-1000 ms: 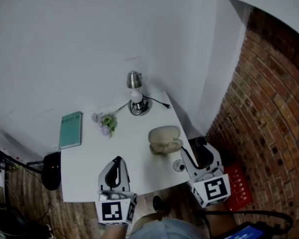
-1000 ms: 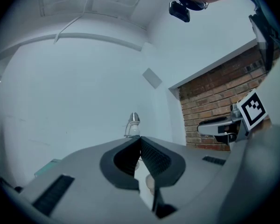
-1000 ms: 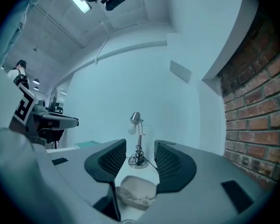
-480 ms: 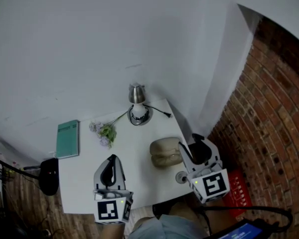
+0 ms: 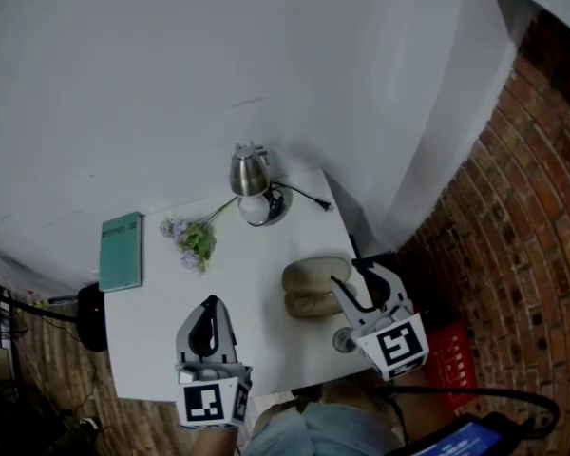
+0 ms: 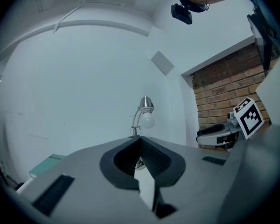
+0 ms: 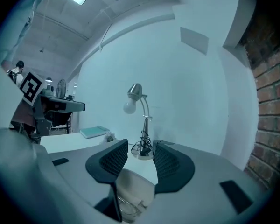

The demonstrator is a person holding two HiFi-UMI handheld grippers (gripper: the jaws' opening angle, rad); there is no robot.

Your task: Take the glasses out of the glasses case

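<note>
The tan glasses case (image 5: pixel 312 288) lies open on the white table (image 5: pixel 161 340), near its right edge. In the right gripper view the case (image 7: pixel 136 186) sits just below and between my jaws, with the glasses (image 7: pixel 129 206) lying inside it. My right gripper (image 5: pixel 353 279) (image 7: pixel 141 146) hangs at the case's right end; its jaws are closing, the pads touching nothing. My left gripper (image 5: pixel 209 304) (image 6: pixel 140 141) hovers over the table's front left of the case, shut and empty.
At the table's back are a silver desk lamp (image 5: pixel 250 180) with its black cord, a small bunch of flowers (image 5: pixel 192 240) and a green book (image 5: pixel 121 252). A small round grey object (image 5: pixel 342 340) sits by the front right edge. Brick wall and a red crate (image 5: pixel 451 354) lie right.
My right gripper has moved left from beside the table to the case's right end. The left gripper has edged forward over the table.
</note>
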